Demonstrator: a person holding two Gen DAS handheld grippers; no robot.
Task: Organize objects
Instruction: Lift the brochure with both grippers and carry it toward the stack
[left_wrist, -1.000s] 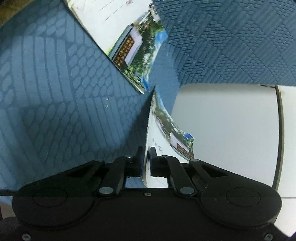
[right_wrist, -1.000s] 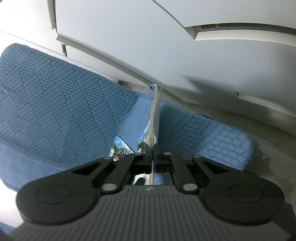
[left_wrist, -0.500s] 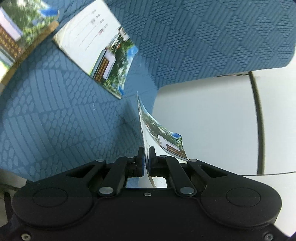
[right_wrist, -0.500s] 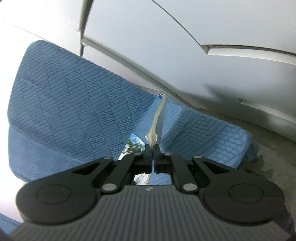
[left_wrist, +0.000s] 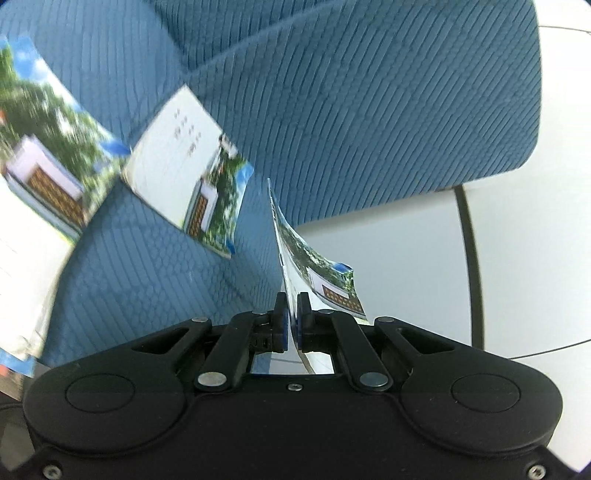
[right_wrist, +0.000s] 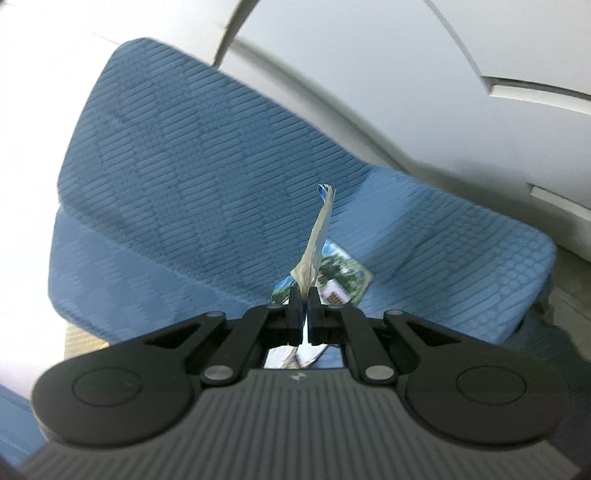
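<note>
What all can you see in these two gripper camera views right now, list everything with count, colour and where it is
Booklet in left gripper: one, white with a green and blue photo, pinched edge-on between the pads.
Booklet in right gripper: one, pale with a blue tip, pinched edge-on and standing up from the pads.
Booklets lying on the cloth: two in the left wrist view, white with the same photo, one at centre left, one at the far left edge; one partly hidden behind the right gripper.
Cloth: one, blue, textured, under the booklets.
Surface: white, at right beside the cloth.
Left gripper: black, shut on its booklet.
Right gripper: black, shut on its booklet.
</note>
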